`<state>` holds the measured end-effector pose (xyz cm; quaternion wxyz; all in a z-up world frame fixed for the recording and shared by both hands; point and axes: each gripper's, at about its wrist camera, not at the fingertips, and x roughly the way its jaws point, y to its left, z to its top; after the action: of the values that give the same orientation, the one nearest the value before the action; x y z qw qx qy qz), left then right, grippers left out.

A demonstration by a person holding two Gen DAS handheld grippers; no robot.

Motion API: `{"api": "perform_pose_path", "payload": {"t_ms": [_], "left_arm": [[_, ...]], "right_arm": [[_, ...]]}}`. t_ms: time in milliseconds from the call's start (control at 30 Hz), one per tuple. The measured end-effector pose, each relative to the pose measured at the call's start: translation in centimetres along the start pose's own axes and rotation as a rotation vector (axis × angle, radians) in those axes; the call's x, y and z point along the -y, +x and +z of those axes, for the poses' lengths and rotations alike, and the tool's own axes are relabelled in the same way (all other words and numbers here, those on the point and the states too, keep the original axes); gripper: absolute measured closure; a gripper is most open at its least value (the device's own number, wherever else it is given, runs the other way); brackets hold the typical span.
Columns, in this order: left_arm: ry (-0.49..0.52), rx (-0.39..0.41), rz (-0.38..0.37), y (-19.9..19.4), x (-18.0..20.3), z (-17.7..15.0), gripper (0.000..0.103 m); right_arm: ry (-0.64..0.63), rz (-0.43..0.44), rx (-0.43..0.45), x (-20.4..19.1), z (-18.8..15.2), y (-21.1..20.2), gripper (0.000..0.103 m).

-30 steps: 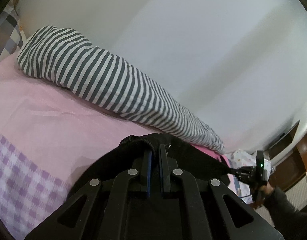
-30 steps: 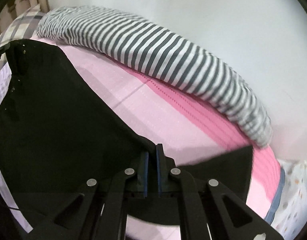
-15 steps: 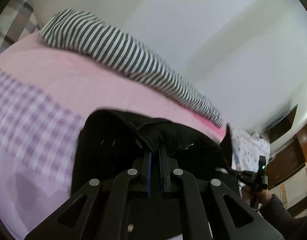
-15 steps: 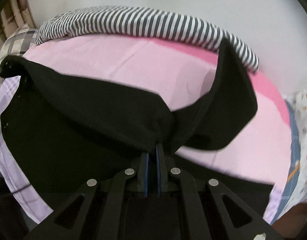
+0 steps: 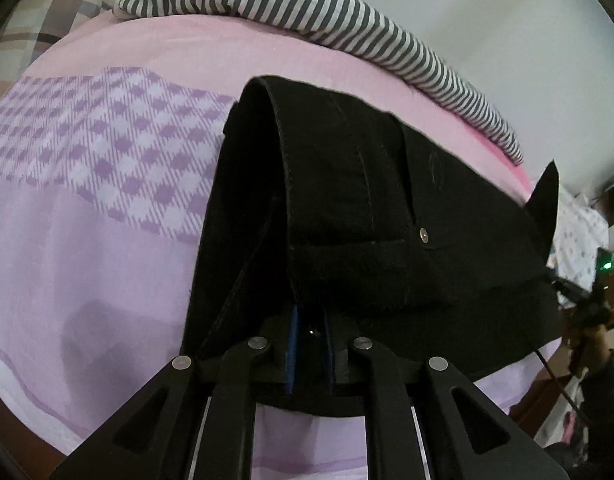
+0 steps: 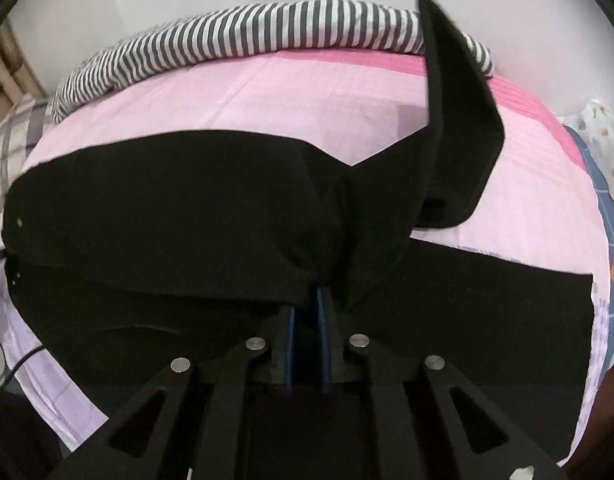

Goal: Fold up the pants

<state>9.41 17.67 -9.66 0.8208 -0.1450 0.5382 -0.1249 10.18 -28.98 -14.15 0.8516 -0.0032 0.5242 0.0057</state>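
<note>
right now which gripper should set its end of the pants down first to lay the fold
Probably the right gripper. Its end of the pants has a loose flap sticking up that needs flattening, while the left gripper holds the waistband end, already doubled neatly over the bed.

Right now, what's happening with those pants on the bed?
A person with a handheld gripper in each hand is partway through folding the black pants over a bed with pink and purple bedding. The left gripper has its jaws shut on the waistband end, near a pocket rivet. The right gripper has its jaws shut on bunched fabric further along, with one leg end sticking up. A striped blanket lies along the wall behind.
</note>
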Motion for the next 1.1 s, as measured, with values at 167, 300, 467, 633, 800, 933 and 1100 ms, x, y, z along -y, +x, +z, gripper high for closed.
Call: {"api": "perform_pose_path", "payload": {"t_ms": [167, 300, 467, 633, 800, 933, 1100], "left_arm": [[-0.008, -0.007, 0.023, -0.4, 0.1, -0.2, 0.088], [-0.06, -0.018, 0.022, -1.0, -0.4, -0.4, 0.083], [-0.169, 0.031, -0.013, -3.4, -1.5, -1.0, 0.054], [-0.3, 0.061, -0.178, -4.9, -2.2, -2.1, 0.054], [-0.392, 0.013, -0.255, -2.4, -1.9, -2.5, 0.054], [-0.479, 0.01, -0.273, -0.6, -2.5, -2.5, 0.054], [-0.558, 0.012, -0.286, 0.9, -3.5, -2.7, 0.054]], "right_arm": [[0.062, 0.039, 0.027, 0.1, -1.4, -2.1, 0.061], [0.107, 0.069, 0.055, 0.3, -3.5, -4.3, 0.061], [0.188, 0.133, 0.081, 0.4, -6.2, -6.7, 0.061], [0.24, 0.167, 0.112, -0.6, -7.4, -7.3, 0.06], [0.294, 0.217, 0.127, -1.1, -7.4, -6.6, 0.06], [0.303, 0.223, 0.139, -1.4, -7.1, -6.6, 0.06], [0.313, 0.215, 0.136, -1.4, -6.9, -6.0, 0.06]]}}
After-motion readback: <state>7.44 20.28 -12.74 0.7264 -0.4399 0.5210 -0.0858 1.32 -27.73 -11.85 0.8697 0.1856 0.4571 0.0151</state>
